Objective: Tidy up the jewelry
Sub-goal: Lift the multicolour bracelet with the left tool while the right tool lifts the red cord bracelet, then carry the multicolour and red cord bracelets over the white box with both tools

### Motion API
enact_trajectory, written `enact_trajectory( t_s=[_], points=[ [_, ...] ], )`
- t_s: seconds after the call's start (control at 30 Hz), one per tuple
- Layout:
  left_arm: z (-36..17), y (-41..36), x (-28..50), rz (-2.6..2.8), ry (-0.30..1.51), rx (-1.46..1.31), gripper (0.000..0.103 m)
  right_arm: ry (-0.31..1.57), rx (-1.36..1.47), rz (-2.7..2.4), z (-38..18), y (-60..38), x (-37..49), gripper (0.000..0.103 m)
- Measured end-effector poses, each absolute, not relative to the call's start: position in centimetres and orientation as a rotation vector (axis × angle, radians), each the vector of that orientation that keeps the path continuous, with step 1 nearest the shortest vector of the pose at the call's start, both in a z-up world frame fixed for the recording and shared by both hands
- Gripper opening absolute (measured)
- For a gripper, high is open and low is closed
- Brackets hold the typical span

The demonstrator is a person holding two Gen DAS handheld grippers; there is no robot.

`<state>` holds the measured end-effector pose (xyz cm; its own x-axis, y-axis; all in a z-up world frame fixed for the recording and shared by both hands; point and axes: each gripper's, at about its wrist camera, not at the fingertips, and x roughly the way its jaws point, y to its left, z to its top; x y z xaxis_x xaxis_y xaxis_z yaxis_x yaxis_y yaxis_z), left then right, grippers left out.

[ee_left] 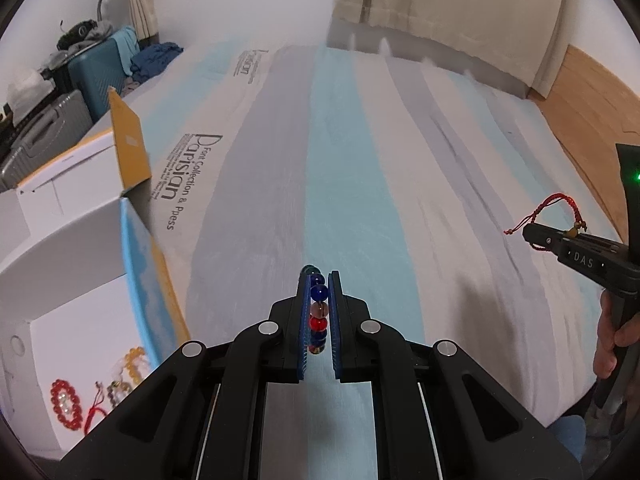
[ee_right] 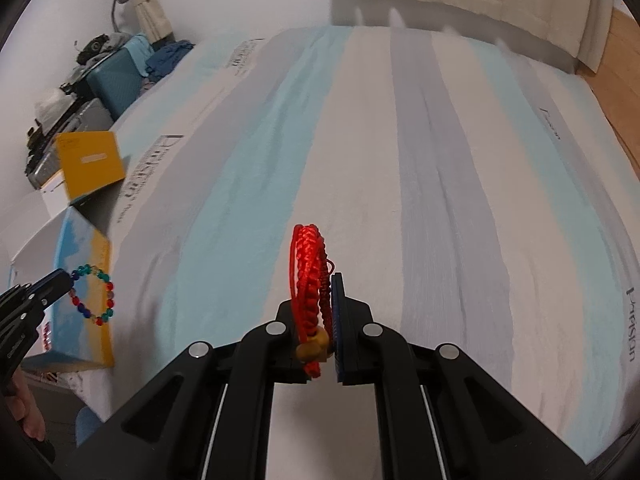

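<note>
Left gripper [ee_left: 319, 280] jaws clamped on beaded bracelet [ee_left: 319, 312] | right gripper [ee_right: 320, 280] jaws clamped on red cord bracelet [ee_right: 310, 264] | both above striped bed [ee_left: 400, 160]

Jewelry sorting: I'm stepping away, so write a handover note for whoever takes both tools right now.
Left tool: shut on the multicolored bead bracelet, held above the striped bedspread.
Right tool: shut on the red braided cord bracelet with its gold bead.
Done: several bracelets already lie in the open white box at the bed's left.
Left: place both held bracelets in that box.
</note>
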<state>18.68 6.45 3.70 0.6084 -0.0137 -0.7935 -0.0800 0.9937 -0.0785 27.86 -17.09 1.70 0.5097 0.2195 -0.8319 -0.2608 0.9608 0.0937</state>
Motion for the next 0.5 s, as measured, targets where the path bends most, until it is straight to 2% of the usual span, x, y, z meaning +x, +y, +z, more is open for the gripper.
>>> enact_trajectory(
  t_s=[0.5],
  points=[
    [7.6, 8.7, 12.8, 0.069, 0.859, -0.109, 0.008, 0.933, -0.096, 0.351, 5.4, -12.1, 21.1, 0.006]
  ],
)
